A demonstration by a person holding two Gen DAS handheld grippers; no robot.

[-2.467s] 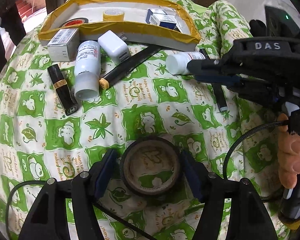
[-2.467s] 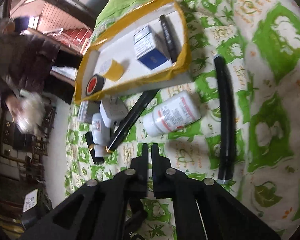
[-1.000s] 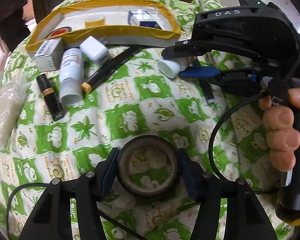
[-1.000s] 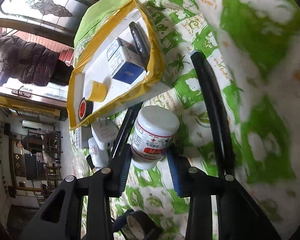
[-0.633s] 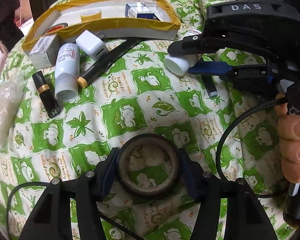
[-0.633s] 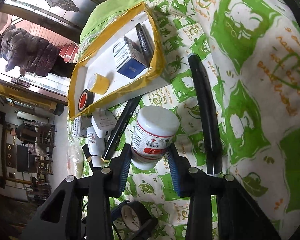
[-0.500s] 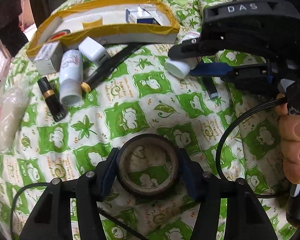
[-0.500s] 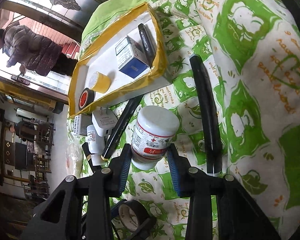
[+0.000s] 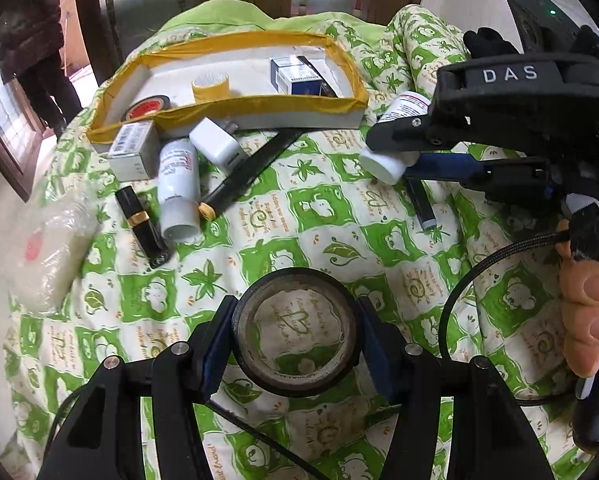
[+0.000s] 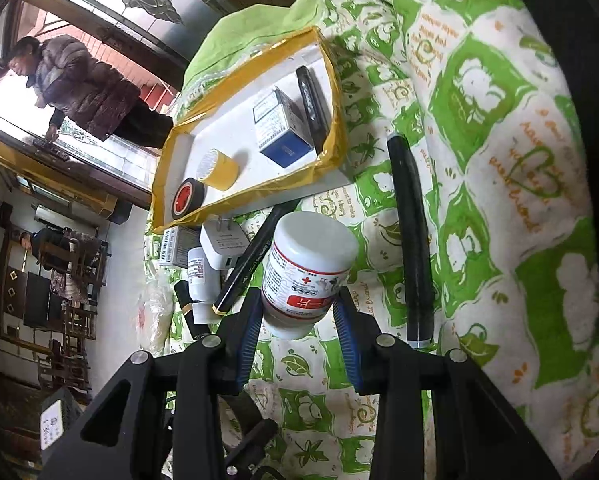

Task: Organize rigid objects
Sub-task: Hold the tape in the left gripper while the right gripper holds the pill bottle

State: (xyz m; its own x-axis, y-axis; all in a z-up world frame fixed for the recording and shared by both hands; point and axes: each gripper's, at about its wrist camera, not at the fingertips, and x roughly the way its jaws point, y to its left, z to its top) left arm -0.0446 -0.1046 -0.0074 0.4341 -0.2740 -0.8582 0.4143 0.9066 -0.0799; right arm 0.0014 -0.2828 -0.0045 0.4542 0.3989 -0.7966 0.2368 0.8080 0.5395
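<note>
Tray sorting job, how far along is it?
Done: red-cored tape, yellow tape, blue box in the tray. In hand: left gripper holds black tape, right gripper a pill bottle. Left: charger, lipstick, others.

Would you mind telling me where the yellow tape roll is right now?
The yellow tape roll stands inside the yellow-edged tray, between the red-cored tape roll and the blue box.

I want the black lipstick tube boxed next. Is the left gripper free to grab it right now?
Probably not. The left gripper is shut on a black tape roll, so its jaws are full. The lipstick tube lies uncovered on the quilt, so only that load blocks it.
</note>
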